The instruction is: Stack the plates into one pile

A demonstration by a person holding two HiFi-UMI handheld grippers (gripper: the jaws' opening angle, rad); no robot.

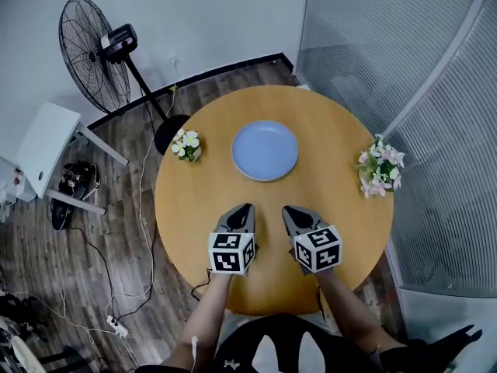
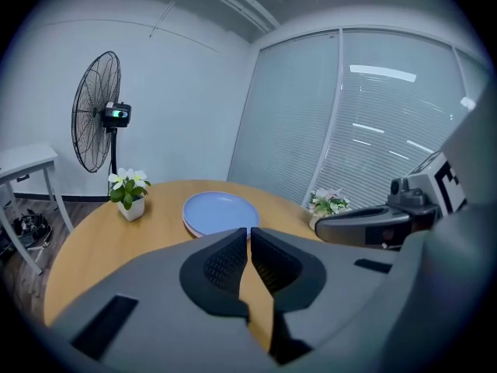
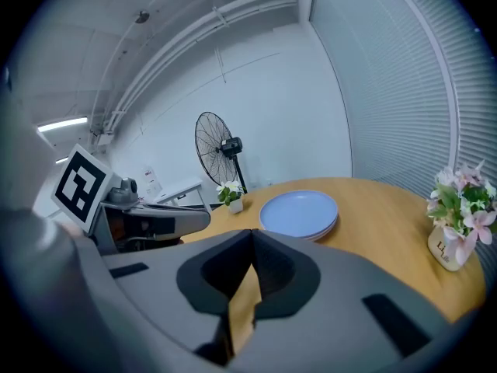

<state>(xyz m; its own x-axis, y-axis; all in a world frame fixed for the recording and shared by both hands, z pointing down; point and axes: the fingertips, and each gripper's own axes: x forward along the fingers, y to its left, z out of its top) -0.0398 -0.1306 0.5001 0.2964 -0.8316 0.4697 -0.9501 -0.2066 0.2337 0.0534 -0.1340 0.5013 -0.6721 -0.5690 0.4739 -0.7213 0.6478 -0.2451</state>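
Observation:
A pile of light blue plates (image 1: 265,150) sits near the middle of the round wooden table (image 1: 194,200), toward its far side. It shows again in the left gripper view as the plates (image 2: 220,212) and in the right gripper view as the plates (image 3: 300,213). My left gripper (image 1: 247,207) hovers over the table's near half, short of the pile, its jaws closed tip to tip with nothing between them. My right gripper (image 1: 286,209) hangs beside it, likewise shut and empty. Both point toward the plates.
A small white pot of white flowers (image 1: 186,144) stands at the table's left rim, and a vase of pink flowers (image 1: 380,169) at the right rim. A standing fan (image 1: 97,53) and a white side table (image 1: 46,146) are on the floor to the left; cables run across the floor.

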